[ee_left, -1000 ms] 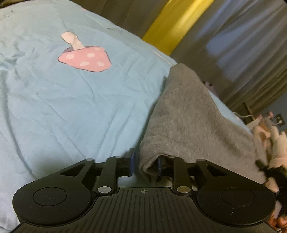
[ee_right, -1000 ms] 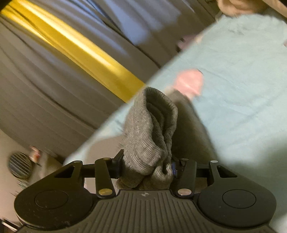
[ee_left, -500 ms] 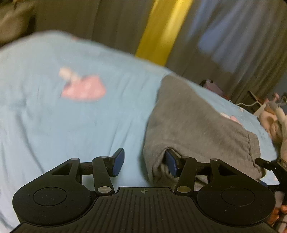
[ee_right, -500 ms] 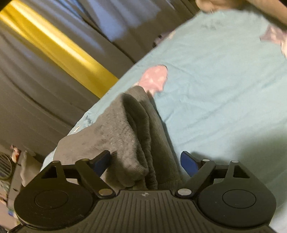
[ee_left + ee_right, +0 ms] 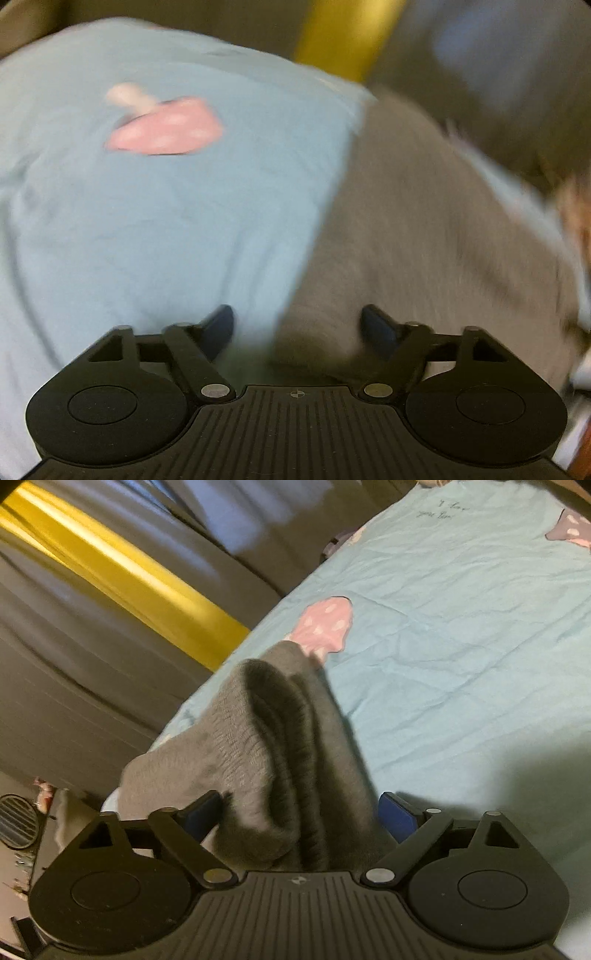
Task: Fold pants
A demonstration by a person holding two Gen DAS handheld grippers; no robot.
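Note:
Grey sweatpants [image 5: 424,236] lie on a light blue bedsheet [image 5: 147,229]. In the blurred left wrist view my left gripper [image 5: 297,326] is open, its jaws wide apart, with the near corner of the pants between them. In the right wrist view my right gripper [image 5: 301,812] is open, and the bunched ribbed waistband of the pants [image 5: 266,746] lies loose between the fingers.
The sheet has pink mushroom prints [image 5: 166,125], one of which shows beside the pants in the right wrist view [image 5: 327,626]. Grey curtains with a yellow stripe [image 5: 122,579] hang behind the bed edge. Clutter and a round fan [image 5: 16,821] sit at the far left.
Both grippers were shut on the pants one second ago and have opened wide. The fabric has dropped onto the bed. The left view has tilted and blurred.

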